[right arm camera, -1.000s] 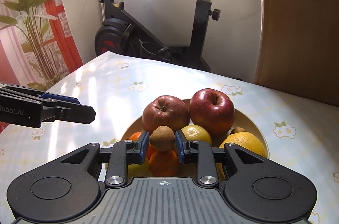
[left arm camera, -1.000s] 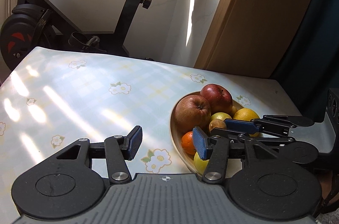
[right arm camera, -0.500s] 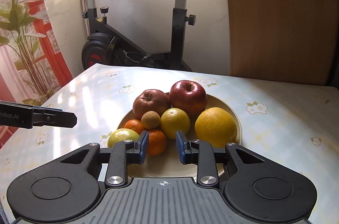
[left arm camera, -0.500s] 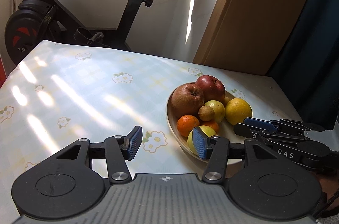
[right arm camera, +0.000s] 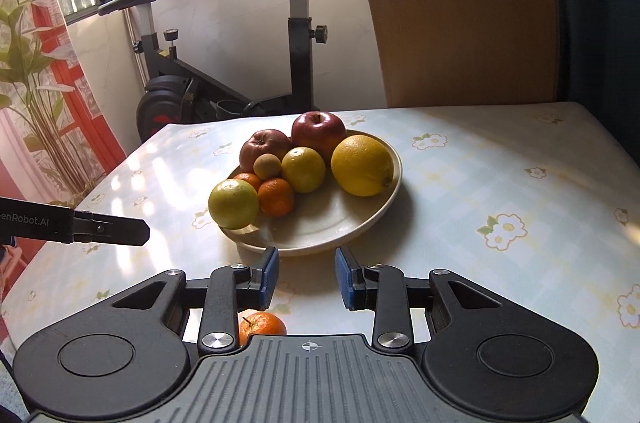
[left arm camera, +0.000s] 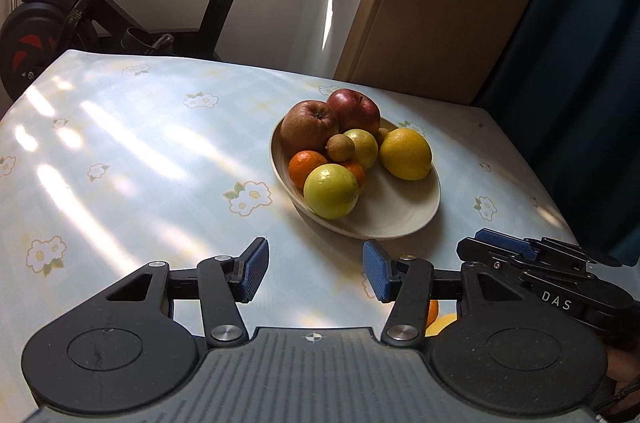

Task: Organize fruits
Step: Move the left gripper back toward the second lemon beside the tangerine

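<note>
Now, my left gripper [left arm camera: 315,272]: jaws apart with nothing between the blue pads, only tablecloth showing in the gap; it hangs over the near part of the table, short of the bowl.
My right gripper [right arm camera: 306,277]: jaws parted and empty, having just been opening a little; bare tablecloth shows between the pads, just short of the bowl's near rim.
Bowl [right arm camera: 320,227]: a shallow cream dish on the table, with the fruit heaped toward its far and left side and its near right part bare.
Apples: two red ones at the back of the bowl, a duller one [right arm camera: 264,145] on the left and a darker one [right arm camera: 318,131] beside it, touching.
Kiwi [right arm camera: 267,166]: small and brown, resting on top of the pile in front of the duller apple.
Lemon [right arm camera: 303,169]: yellow-green, in the middle of the pile, just right of the kiwi.
Large yellow citrus [right arm camera: 362,165]: on the right of the pile, against the darker apple.
Green-yellow fruit [right arm camera: 233,204]: at the near left rim of the bowl.
Small oranges: one [right arm camera: 276,196] beside the green-yellow fruit, another [right arm camera: 248,180] behind it, both in the bowl.
Loose orange [right arm camera: 262,327]: lying on the table outside the bowl, under my right gripper's left finger, partly hidden by the gripper body.
Table [right arm camera: 500,183]: covered by a pale checked cloth with flower prints.
Exercise bike [right arm camera: 300,35]: standing behind the table, by the wall.
</note>
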Motion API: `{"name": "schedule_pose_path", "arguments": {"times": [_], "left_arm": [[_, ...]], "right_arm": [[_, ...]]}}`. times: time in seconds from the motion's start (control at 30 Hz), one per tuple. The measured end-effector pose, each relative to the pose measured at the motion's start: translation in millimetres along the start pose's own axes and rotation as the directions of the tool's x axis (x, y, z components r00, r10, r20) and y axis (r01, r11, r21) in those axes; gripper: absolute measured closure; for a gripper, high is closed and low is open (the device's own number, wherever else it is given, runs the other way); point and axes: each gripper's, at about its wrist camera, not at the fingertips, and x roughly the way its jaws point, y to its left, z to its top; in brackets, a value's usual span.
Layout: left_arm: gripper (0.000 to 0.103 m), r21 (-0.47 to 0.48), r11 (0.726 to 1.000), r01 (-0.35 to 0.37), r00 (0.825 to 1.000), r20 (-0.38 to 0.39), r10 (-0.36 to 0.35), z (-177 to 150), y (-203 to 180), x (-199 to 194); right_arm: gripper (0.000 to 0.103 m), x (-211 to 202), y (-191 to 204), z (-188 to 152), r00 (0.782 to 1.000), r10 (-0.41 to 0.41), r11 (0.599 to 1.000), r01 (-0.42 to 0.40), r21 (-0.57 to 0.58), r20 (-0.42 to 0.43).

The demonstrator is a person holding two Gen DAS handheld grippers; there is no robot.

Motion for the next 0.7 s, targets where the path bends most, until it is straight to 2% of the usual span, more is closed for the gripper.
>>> {"name": "schedule_pose_path", "arguments": {"times": [0.2, 0.53, 0.7], "left_arm": [[0.048, 0.014, 1.0, 0.017, 1.0, -0.013, -0.017, -13, -6, -4], [0.048, -0.001, 1.0, 0.025, 1.0, -0.018, -0.025, -26, -6, -15], [0.048, -0.011, 1.0, 0.026, 0.999, -0.024, -0.027, -32, -7, -18]], "right_arm": [[0.072, -17, 5, -18, 1.0, -0.005, 1.0, 0.005, -0.008, -0.019], [0.071, -27, 12, -29, 0.999, -0.021, 0.999, 0.02, -0.029, -0.025], [0.071, -33, 14, -34, 0.998, -0.061, 0.995, 0.06, -0.078, -0.016]]}}
